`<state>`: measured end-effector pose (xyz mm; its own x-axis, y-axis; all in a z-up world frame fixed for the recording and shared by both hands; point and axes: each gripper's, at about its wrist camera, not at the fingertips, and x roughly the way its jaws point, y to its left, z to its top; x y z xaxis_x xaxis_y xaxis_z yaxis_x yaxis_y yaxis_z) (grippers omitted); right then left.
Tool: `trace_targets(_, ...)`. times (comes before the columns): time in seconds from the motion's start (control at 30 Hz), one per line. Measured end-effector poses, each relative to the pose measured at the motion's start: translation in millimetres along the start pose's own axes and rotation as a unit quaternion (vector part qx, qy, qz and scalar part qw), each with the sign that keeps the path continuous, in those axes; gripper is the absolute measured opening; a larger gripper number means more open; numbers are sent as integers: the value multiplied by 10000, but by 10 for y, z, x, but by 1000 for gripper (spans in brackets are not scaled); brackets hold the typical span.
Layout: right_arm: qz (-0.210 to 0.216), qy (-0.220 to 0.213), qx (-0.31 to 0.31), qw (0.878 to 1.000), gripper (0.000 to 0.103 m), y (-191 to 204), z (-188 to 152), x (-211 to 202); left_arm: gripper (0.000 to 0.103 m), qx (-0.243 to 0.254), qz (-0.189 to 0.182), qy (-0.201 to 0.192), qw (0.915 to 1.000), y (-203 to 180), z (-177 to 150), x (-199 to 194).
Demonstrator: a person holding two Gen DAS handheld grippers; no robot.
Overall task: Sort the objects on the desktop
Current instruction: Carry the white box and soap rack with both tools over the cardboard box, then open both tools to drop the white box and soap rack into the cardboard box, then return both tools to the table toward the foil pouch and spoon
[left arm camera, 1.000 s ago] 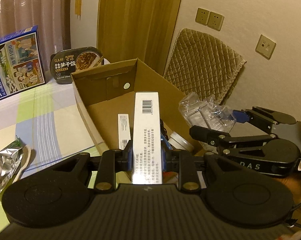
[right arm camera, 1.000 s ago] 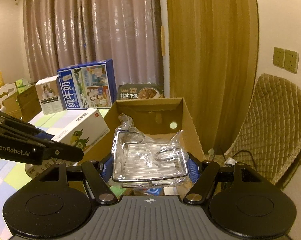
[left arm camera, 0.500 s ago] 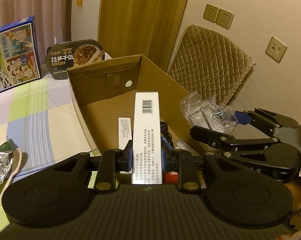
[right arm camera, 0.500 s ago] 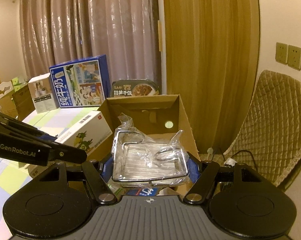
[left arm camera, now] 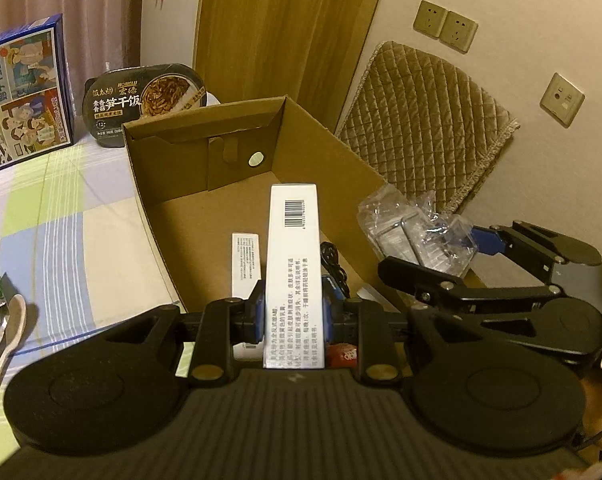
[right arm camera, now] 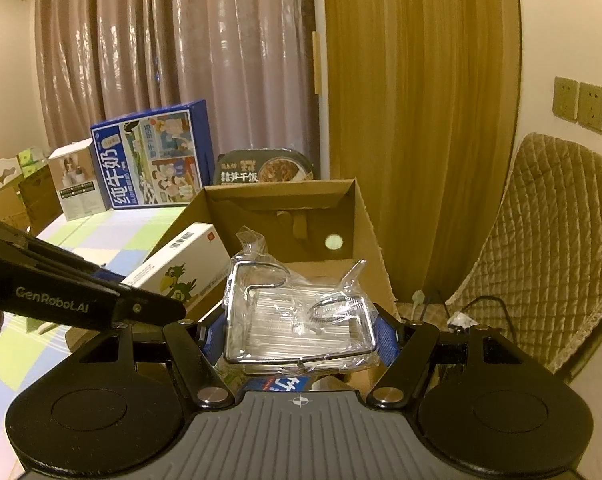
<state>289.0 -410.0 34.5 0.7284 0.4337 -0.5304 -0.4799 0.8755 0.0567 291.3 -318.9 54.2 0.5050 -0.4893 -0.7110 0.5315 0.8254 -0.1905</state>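
White carton (left arm camera: 293,264) sits clamped in the left gripper (left arm camera: 293,316); the right gripper (right arm camera: 299,336) grips a plastic-wrapped wire rack (right arm camera: 297,316) above the cardboard box (left arm camera: 205,184).

"GenRobot.AI" on the left tool (right arm camera: 113,280); "纯牛奶" on the blue carton (right arm camera: 153,156); "笋干饭" on the black meal tub (left arm camera: 145,98)

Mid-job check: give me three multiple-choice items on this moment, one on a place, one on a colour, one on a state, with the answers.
1. The instant rice bowl stands
A. inside the cardboard box
B. behind the cardboard box
C. on the chair

2. The milk carton is mainly
A. red
B. green
C. blue

3. The right gripper is
A. closed on the plastic-wrapped wire rack
B. empty and open
C. holding a spoon

Answers:
1 B: it shows past the cardboard box's far wall.
2 C: its frame and side are blue.
3 A: its jaws press both sides of the plastic-wrapped wire rack.
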Motion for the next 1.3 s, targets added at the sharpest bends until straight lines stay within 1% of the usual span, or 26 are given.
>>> trace_targets(0.07,0,-3,7,10000,68,-1,1,4,22,2,79,-43,10000,11,19,12)
trace_targets(0.17,4,1,5,10000,68,-3,5,7,22,-68,99,-120,9999,52,34,-19)
trace_targets(0.37,63,11,57,10000,68,21,-1,31,22,-194,191,-210,9994,144,-19,-121)
trace_targets(0.47,135,-71,125,9998,68,45,9,31,29,-271,222,-261,9990,189,-52,-178)
trace_targets(0.5,181,-124,169,9996,69,44,17,27,29,-285,234,-272,9989,195,-61,-197)
trace_targets(0.53,201,-177,221,9994,77,44,23,15,29,-297,241,-273,9989,203,-71,-216)
trace_targets(0.57,199,-233,265,9992,80,46,29,-3,30,-308,247,-277,9988,210,-81,-235)
trace_targets(0.6,207,-273,284,9990,82,47,35,-22,34,-316,261,-287,9987,217,-95,-258)
trace_targets(0.73,186,-309,282,9990,83,57,29,-131,42,-341,372,-278,9983,240,-168,-350)
trace_targets(0.77,171,-326,328,9988,83,52,12,-181,47,-349,412,-268,9982,244,-197,-378)
trace_targets(0.8,154,-357,409,9984,84,48,-10,-238,58,-364,453,-259,9980,247,-228,-407)
trace_targets(0.87,123,-436,656,9968,87,36,-88,-380,71,-388,565,-272,9973,265,-316,-497)
trace_targets(0.9,124,-450,756,9960,90,44,-142,-447,75,-418,620,-309,9967,276,-364,-548)
trace_targets(1.03,81,-410,933,9948,94,139,-343,-683,82,-553,761,-325,9950,330,-578,-730)
trace_targets(1.1,106,-362,1026,9940,95,208,-419,-773,89,-551,812,-316,9947,337,-677,-820)
trace_targets(1.3,264,-217,1105,9933,98,469,-588,-1035,95,-496,1002,-252,9934,337,-900,-1100)
